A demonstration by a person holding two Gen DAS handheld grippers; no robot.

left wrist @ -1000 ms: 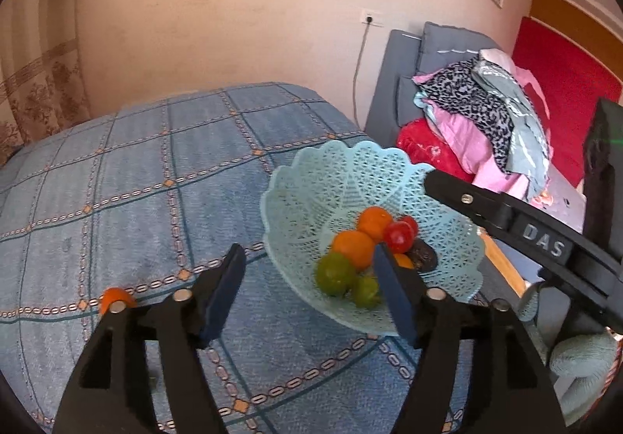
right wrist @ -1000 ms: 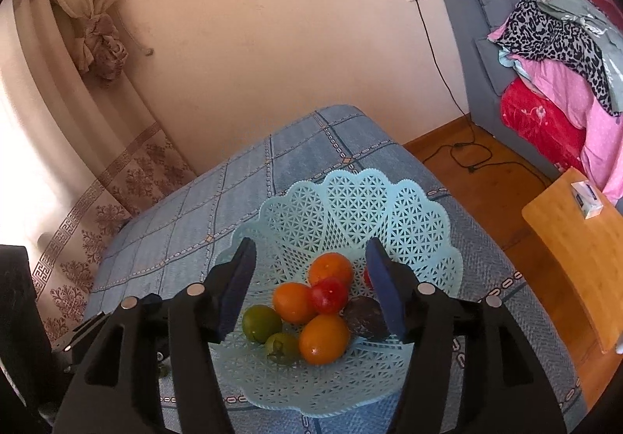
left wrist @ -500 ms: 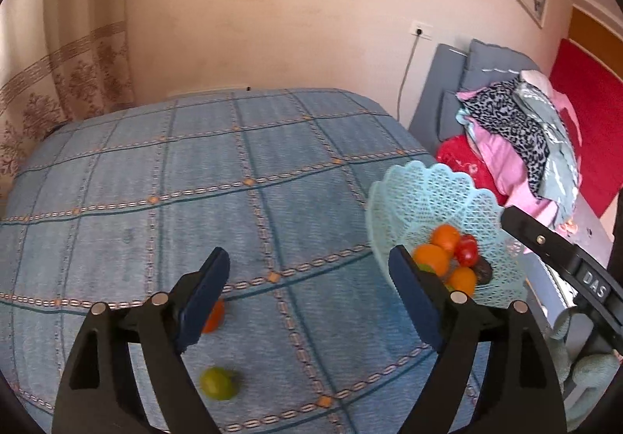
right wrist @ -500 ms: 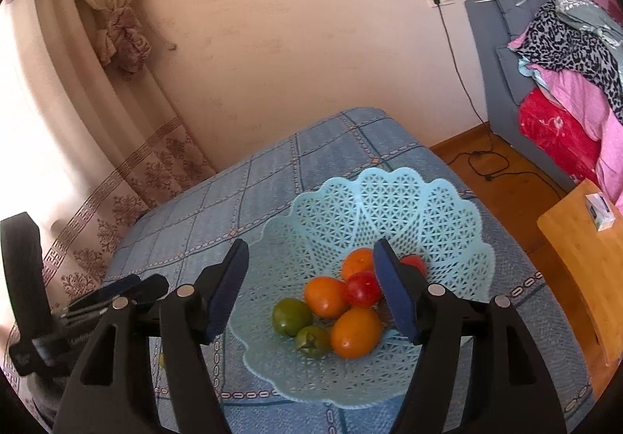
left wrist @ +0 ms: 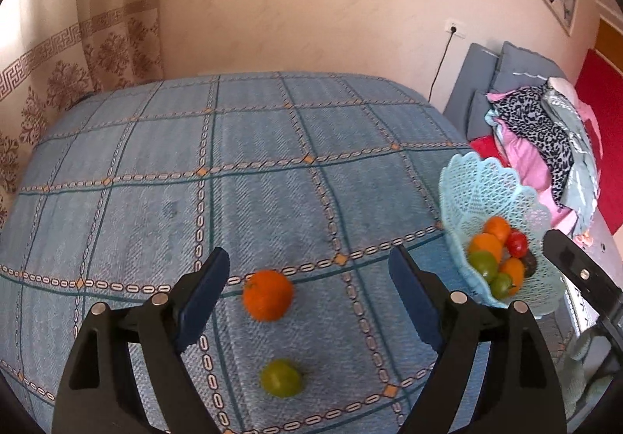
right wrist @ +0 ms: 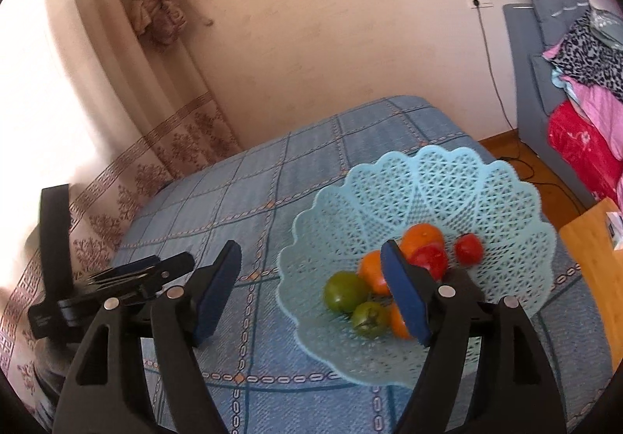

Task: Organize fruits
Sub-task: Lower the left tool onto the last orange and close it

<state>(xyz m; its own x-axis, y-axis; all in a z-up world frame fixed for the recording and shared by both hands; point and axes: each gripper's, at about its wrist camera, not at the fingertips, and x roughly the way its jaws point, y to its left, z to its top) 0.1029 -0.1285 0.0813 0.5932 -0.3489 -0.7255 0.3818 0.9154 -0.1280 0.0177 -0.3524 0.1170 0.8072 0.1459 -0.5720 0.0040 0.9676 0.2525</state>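
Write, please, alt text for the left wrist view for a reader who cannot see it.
The open left gripper hangs empty over a blue checked tablecloth, its fingers flanking a loose orange fruit, with a green tomato nearer the camera. At the right edge, a pale blue lattice basket holds orange, green and red fruit.

left gripper [left wrist: 307,293] swung off basket [left wrist: 463,180] — jaws wider

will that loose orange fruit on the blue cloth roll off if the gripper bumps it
Probably, at least a little: the orange fruit looks round and sits free on the flat tablecloth, with nothing bracing it. The woven cloth may slow it. Its skin looks smooth, so an off-centre squeeze by the open left gripper could squirt it sideways.
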